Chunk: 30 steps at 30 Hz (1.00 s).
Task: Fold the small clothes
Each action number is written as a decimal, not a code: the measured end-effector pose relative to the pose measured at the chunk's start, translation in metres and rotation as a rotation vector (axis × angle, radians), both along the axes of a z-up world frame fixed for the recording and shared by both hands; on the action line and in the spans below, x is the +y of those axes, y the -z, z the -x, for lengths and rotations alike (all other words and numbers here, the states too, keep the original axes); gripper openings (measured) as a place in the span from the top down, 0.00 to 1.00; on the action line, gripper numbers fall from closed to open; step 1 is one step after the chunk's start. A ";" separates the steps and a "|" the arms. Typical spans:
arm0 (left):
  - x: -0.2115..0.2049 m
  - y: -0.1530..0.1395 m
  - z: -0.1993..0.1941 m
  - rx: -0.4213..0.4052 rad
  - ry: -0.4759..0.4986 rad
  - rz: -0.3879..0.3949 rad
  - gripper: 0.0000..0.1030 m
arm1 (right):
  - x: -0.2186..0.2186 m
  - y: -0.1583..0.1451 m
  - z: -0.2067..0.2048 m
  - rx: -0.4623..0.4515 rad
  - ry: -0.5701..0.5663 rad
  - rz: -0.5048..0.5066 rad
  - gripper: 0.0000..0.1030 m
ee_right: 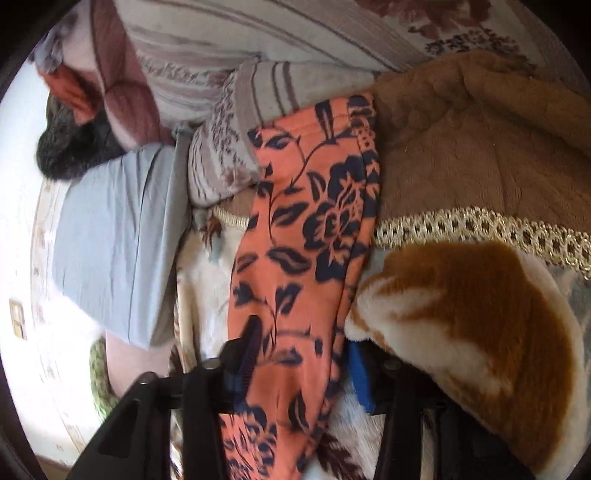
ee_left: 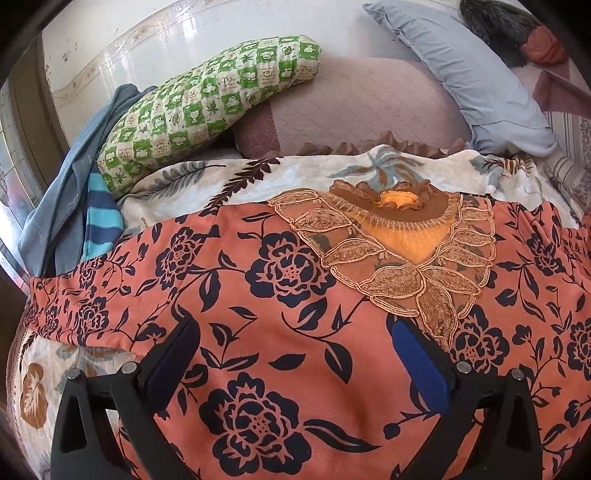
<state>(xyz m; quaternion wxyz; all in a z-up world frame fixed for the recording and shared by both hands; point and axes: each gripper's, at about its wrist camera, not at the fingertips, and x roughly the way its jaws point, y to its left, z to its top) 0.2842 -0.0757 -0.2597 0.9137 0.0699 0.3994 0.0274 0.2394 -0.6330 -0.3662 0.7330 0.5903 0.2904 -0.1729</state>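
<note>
Nearest in the left wrist view, the left gripper (ee_left: 295, 332) hangs over the body of the orange floral garment (ee_left: 280, 314), its two dark fingers spread wide apart with nothing between them but the cloth lying flat underneath. The garment is spread across a plush leaf-patterned blanket (ee_left: 177, 177) on the bed, its lace-trimmed neckline (ee_left: 402, 236) a little beyond the fingertips and pointing away from the camera. Past the blanket's far edge lie a green-and-white checked pillow (ee_left: 207, 107) at the left, a heap of blue clothing (ee_left: 77, 206) just beside it at the bed's edge, a pale blue pillow (ee_left: 476, 77) at the right, and a dark furry item (ee_left: 498, 26) near the top corner. In the right wrist view, the right gripper (ee_right: 303, 354) has its fingers apart on either side of a long narrow stretch of the same orange floral garment (ee_right: 306, 240), which runs from between the fingers away up the frame; whether the pads actually press the cloth I cannot tell. Just right of that strip a brown-and-white fuzzy fold of blanket (ee_right: 472, 314) bulges up close to the blue-padded finger, and beyond it lies a tan plush cover with a gold lace border (ee_right: 480, 229). Farther off are a striped quilt (ee_right: 229, 55) and the pale blue pillow (ee_right: 110, 236) at the left
</note>
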 end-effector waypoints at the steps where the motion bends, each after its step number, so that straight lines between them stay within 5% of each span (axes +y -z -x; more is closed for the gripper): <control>1: 0.001 0.000 0.000 0.001 -0.003 0.003 0.00 | -0.001 -0.001 -0.001 0.005 0.008 0.006 0.75; 3: 0.006 -0.003 -0.001 0.000 -0.012 0.020 0.00 | 0.001 -0.007 -0.002 -0.013 0.015 0.026 0.92; 11: 0.034 -0.020 0.002 -0.036 -0.083 0.085 0.00 | 0.061 -0.103 -0.015 -0.269 -0.148 0.190 0.93; 18: 0.085 -0.035 0.008 -0.079 -0.197 0.138 0.00 | 0.218 -0.183 -0.052 -0.416 -0.507 0.283 0.93; 23: 0.135 -0.039 0.019 -0.109 -0.303 0.137 0.00 | 0.399 -0.183 -0.072 -0.279 -0.914 0.505 0.90; 27: 0.172 -0.033 0.025 -0.100 -0.383 0.169 0.00 | 0.536 -0.121 -0.054 -0.102 -1.260 0.657 0.90; 30: 0.193 -0.028 0.027 -0.083 -0.430 0.208 0.00 | 0.597 -0.083 -0.033 0.019 -1.348 0.860 0.90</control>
